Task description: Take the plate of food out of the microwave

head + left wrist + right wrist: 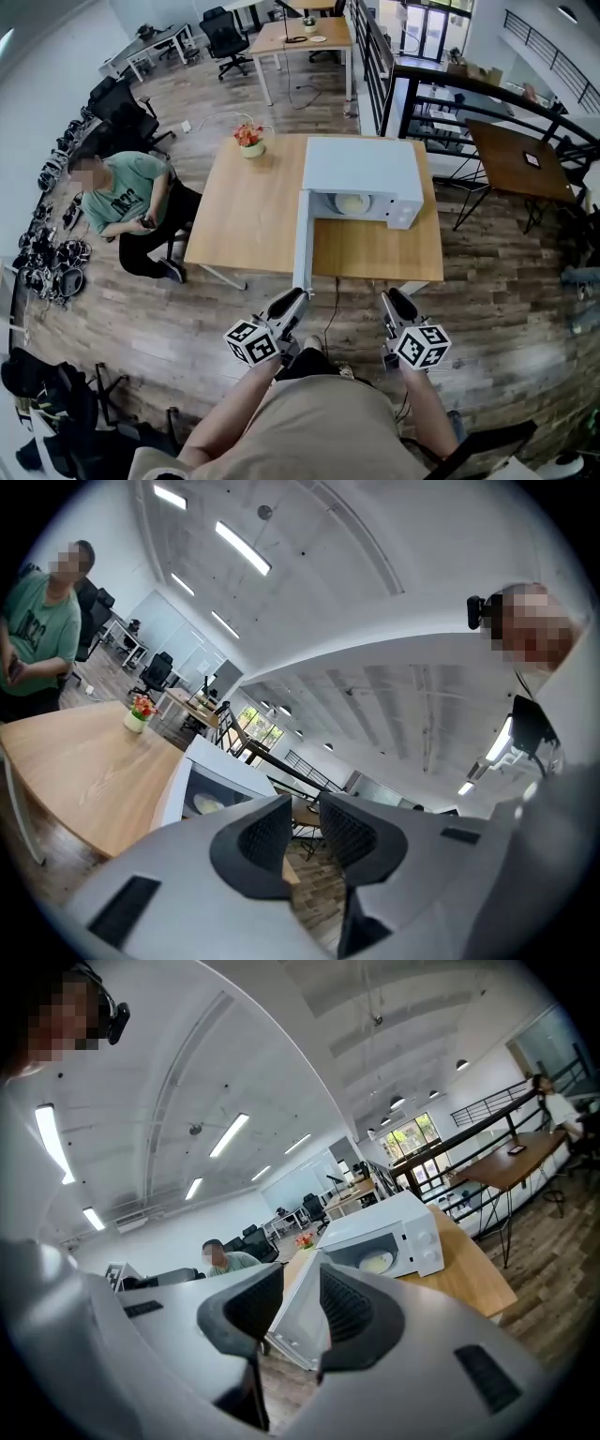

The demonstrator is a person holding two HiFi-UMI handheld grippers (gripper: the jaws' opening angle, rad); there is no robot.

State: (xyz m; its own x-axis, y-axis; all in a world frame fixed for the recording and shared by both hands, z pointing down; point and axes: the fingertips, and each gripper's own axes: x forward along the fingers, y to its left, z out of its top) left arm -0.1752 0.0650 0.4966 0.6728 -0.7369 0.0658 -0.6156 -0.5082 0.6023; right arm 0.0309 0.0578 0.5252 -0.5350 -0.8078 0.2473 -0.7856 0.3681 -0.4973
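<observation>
Clearly, both tools are free at this moment. The left gripper (pixel 305 829) has its jaws a little apart, and in its own view only the wooden floor (pixel 319 892) shows through the gap, so it holds nothing. The right gripper (pixel 302 1302) is in the same condition: its jaws are slightly parted and no object sits between the pads. The microwave door (pixel 298 1321) appears behind that gap, but it is well apart from it and not touched.

From the head view, both grippers are close to the person's body and have not reached the near edge of the wooden table (pixel 248 220). The white microwave (pixel 361 167) stands on the right half of this table. Its door is swung fully open toward the person, at the left side of the oven, so the cavity is free to enter. The plate of food (pixel 352 203), with something pale yellow on it, lies inside the cavity and is not moved out.

On the far left part of the table stands a small flower pot (pixel 249 141), and a seated person (pixel 122 197) is beside the table, both away from the work.

As a judgement, only the opening of the door is done. It remains to come near, reach inside, take the plate by its rim and draw it out level
</observation>
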